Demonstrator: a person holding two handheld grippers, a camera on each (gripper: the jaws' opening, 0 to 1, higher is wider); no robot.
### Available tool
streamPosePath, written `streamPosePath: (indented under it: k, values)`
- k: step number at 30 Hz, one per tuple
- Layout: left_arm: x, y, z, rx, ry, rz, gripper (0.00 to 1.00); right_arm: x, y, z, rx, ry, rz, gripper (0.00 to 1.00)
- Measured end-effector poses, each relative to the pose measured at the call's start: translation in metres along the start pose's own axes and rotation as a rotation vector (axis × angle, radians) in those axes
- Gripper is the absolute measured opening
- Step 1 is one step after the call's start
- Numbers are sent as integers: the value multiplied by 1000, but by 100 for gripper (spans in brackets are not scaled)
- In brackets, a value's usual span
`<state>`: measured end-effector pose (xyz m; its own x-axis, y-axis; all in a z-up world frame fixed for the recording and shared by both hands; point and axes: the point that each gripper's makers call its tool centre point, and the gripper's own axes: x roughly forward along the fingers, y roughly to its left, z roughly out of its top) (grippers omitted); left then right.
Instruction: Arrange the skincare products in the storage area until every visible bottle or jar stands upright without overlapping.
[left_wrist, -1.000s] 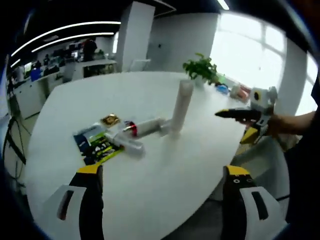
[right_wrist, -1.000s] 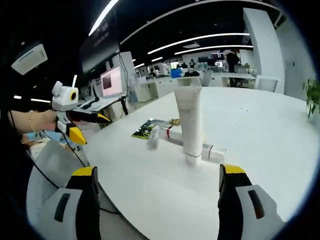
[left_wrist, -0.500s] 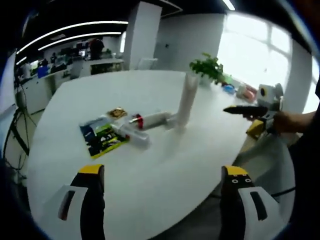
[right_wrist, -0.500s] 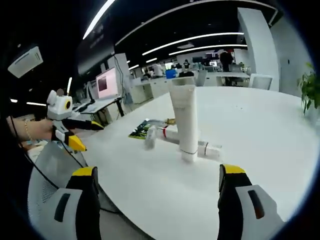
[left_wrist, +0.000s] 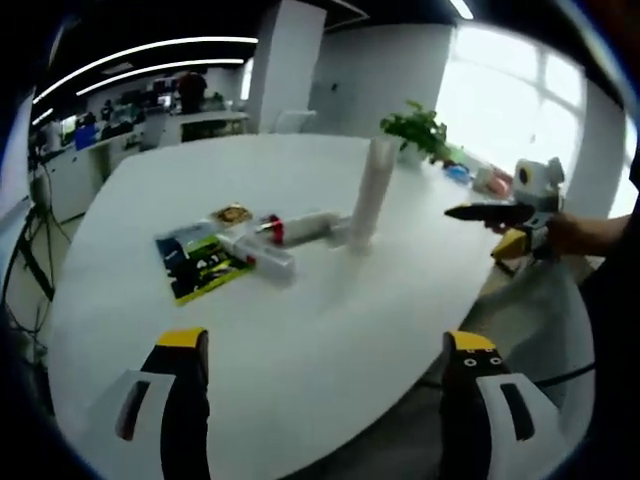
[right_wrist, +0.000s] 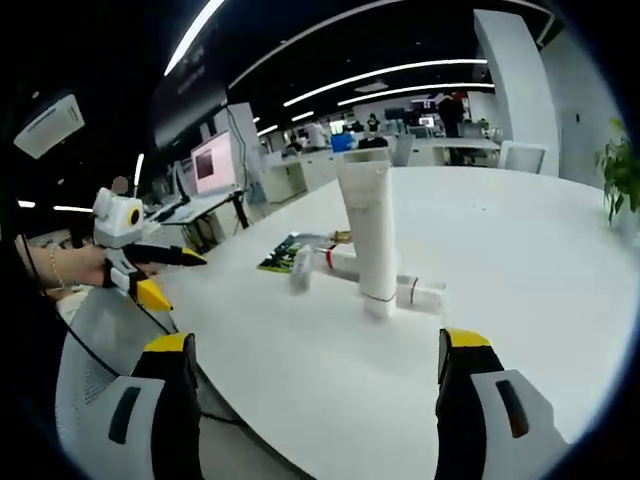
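One upright tube (right_wrist: 367, 236), two lying bottles (left_wrist: 258, 256), one packet (left_wrist: 200, 266).

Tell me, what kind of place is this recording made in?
Most likely an open-plan office. A large round white table stands in front, rows of desks with a lit monitor run behind it under long ceiling light strips, and a potted plant sits near bright windows.
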<state>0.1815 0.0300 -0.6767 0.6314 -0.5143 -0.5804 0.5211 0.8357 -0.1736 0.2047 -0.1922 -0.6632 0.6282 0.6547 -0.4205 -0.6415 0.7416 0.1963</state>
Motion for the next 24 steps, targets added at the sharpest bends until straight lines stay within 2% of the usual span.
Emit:
streamPosePath:
  k: [8,12,21,24]
  values:
    - [1,-1,-2,-3,1,-4,89,0,-1,2,-11,11,-1,99]
    - [1,-1,-2,-4,0,-2,89,-1,-11,8,-27,12,-5,99]
    - [2,1,-5,2,10,1,89,8,-39,47,-81,-18,-11,99]
    - [2,2,-5,1,14,0,89,14,-41,65,-120,-23,-6,99]
